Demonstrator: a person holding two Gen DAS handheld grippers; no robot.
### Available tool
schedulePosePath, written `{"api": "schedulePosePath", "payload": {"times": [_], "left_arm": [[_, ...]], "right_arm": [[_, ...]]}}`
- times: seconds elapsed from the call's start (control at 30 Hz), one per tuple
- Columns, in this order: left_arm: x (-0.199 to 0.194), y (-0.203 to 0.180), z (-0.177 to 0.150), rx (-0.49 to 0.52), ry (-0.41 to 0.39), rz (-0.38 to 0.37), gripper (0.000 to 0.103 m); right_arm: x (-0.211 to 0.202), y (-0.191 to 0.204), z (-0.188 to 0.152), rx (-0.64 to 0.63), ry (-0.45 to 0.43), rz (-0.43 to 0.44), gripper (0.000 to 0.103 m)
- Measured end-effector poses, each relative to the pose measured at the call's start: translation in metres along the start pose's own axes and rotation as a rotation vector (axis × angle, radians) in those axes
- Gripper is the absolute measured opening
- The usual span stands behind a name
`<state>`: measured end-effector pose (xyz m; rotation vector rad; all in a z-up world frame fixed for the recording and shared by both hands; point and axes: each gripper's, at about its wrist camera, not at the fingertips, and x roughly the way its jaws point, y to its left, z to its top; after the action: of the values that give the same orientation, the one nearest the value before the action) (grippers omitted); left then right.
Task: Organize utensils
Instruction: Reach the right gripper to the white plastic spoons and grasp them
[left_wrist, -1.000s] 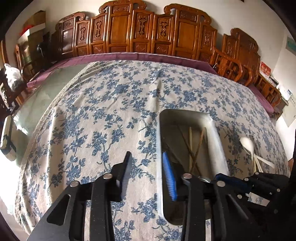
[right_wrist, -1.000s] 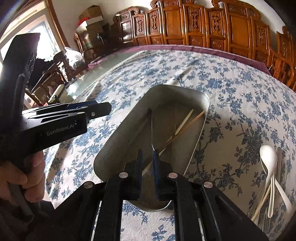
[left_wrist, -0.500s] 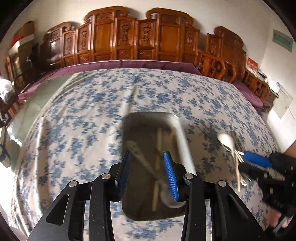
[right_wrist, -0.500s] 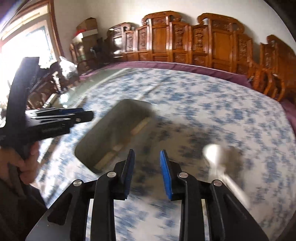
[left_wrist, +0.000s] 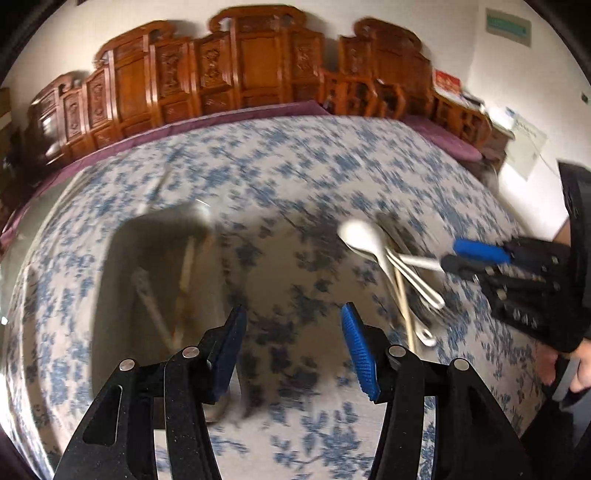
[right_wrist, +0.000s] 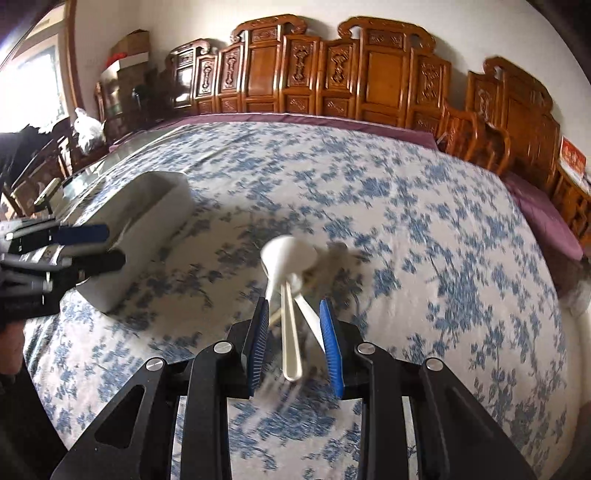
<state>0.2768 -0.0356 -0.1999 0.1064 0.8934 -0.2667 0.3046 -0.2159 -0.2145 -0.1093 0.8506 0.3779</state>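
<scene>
Right tongs sitting open at 6 o'clock in the right wrist view, blue pads straddling the handle ends of the white spoons, nothing pinched yet; the spread reads as lining up for a grab on a handle. Spoon pile lying loose on the floral tablecloth, bowls pointing toward 12, a wooden chopstick crossing under them and something metal beside it, too blurred to name. Pile is bunched, so closing may catch more than one piece, likely why the tongs are centred on the single long handle.

Left tongs also wide open and empty, hanging at 6 o'clock in its own view over bare cloth between tray and pile, probably parked out of the way. In that view spoons are at 2 o'clock, right tongs at 3 o'clock reaching in from the side.

Metal tray resting at 9 to 10 o'clock in the right view, well apart from the pile; inside it chopsticks and a long utensil, smeared by motion blur. Tray looks like the collecting spot, so the pile outside is what's left to move.

Desk edge with purple border at 12 o'clock, carved wooden chairs lined along the wall beyond it
</scene>
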Motion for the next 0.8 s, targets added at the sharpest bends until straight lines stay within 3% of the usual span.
{"api": "schedulePosePath", "payload": {"times": [0.23,0.53,0.7,0.8], "left_arm": [[0.022,-0.029,-0.009,0.064,0.036,-0.01,0.051],[0.032,-0.039,-0.012,0.088,0.044,-0.03,0.051],[0.037,-0.04,-0.013,0.082,0.055,-0.036,0.051],[0.037,-0.043,-0.013,0.071,0.059,-0.085,0.051]], "right_arm": [[0.025,-0.023,-0.008,0.047,0.062,0.037,0.031],[0.036,-0.031,-0.008,0.057,0.099,0.054,0.031],[0.031,-0.027,-0.005,0.039,0.075,0.047,0.031],[0.026,-0.027,-0.003,0.029,0.057,0.038,0.031]]}}
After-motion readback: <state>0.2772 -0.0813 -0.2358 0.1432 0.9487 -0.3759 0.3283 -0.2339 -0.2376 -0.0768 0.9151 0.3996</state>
